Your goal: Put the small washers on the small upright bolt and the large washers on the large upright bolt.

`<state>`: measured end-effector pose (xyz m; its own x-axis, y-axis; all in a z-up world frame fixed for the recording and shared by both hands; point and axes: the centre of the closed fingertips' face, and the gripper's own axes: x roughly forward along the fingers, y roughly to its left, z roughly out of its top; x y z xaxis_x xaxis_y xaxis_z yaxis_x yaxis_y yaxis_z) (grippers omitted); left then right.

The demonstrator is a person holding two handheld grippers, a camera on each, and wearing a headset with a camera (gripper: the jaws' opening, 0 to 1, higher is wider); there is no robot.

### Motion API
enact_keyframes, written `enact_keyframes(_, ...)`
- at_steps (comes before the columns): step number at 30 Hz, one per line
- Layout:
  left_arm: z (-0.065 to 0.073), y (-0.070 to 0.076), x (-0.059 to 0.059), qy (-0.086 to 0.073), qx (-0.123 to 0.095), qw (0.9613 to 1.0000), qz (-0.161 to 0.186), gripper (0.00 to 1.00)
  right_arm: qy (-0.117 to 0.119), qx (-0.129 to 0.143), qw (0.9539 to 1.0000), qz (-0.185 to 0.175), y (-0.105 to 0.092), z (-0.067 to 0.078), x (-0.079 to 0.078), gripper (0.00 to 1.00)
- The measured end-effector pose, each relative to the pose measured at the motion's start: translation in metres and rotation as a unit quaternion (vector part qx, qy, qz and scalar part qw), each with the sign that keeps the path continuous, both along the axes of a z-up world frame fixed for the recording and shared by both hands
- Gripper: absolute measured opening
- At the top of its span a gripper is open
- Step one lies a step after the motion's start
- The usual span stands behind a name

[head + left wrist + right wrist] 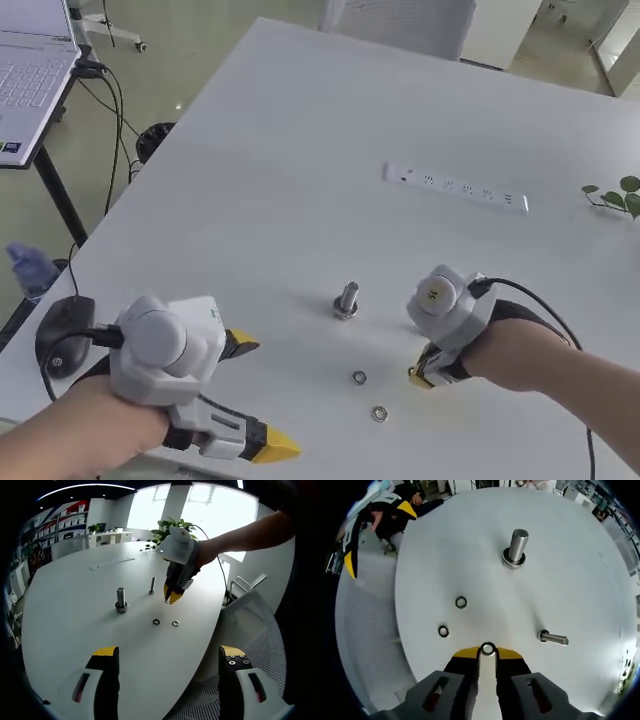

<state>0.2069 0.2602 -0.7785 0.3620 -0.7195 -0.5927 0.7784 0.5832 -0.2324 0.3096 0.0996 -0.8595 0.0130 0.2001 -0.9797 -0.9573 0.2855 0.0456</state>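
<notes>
Your right gripper (488, 654) pinches the washer (488, 649) by its rim; it's probably light and slick. Small bolt (552, 638) at 3 o'clock. Left gripper (169, 652) is released.

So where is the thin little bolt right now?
In the left gripper view the small bolt stands on the table between the large bolt and the right gripper, which holds a washer. In the right gripper view it's right of the jaws.
</notes>
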Motion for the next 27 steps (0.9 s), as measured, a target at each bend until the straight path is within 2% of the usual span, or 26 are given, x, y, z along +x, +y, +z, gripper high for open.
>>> enact_keyframes(11,0.002,-0.006,0.0,-0.003,0.001,1.0,-0.008,0.83,-0.006,-0.003,0.9999,-0.013,-0.022,0.008,0.002,0.11)
enact_keyframes(19,0.005,-0.007,0.004,-0.012,-0.002,0.9999,-0.006,0.85,-0.011,-0.008,0.9998,-0.016,-0.045,0.014,0.011,0.11)
enact_keyframes(27,0.005,-0.004,0.006,-0.016,0.001,0.9999,0.0,0.87,-0.013,-0.009,0.9996,-0.023,-0.056,0.02,0.02,0.11)
